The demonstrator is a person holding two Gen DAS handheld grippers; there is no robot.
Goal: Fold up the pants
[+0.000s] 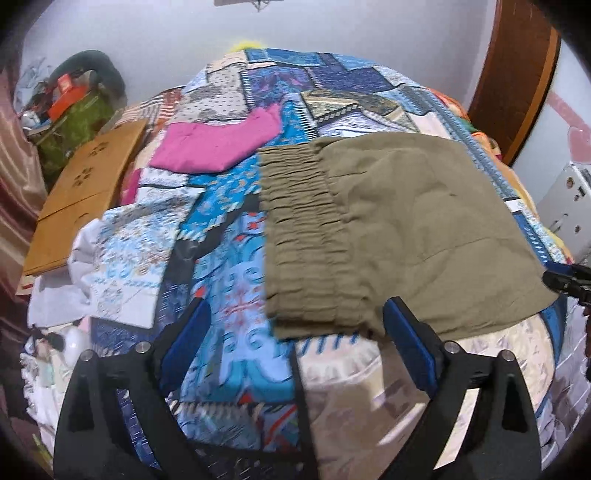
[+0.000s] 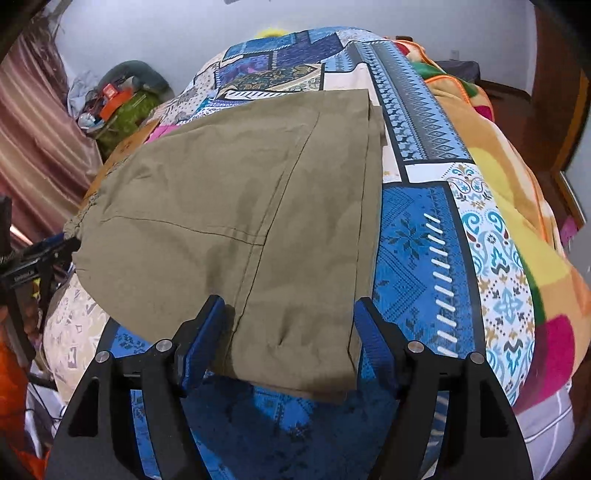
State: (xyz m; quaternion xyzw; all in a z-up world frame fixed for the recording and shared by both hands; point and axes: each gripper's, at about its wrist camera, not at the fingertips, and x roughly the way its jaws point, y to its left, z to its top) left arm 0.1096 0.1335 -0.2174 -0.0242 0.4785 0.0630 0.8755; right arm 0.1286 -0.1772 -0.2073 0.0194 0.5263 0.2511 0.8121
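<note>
While both claws (left claw (image 1: 295,325), right claw (image 2: 290,317)) gape wide, khaki pants (image 2: 229,206) lie on a patchwork bedspread (image 2: 417,229) by white walls (image 1: 147,33).

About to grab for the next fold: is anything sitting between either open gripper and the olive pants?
Nothing visible. The left gripper faces the olive pants at the waistband; the right gripper straddles their folded end.

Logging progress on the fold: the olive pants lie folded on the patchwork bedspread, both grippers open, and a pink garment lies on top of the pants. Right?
Not quite. The pink garment lies on the bedspread beside the olive pants, beyond the waistband, not on them; the left wrist view shows it. The left gripper and right gripper are open.
</note>
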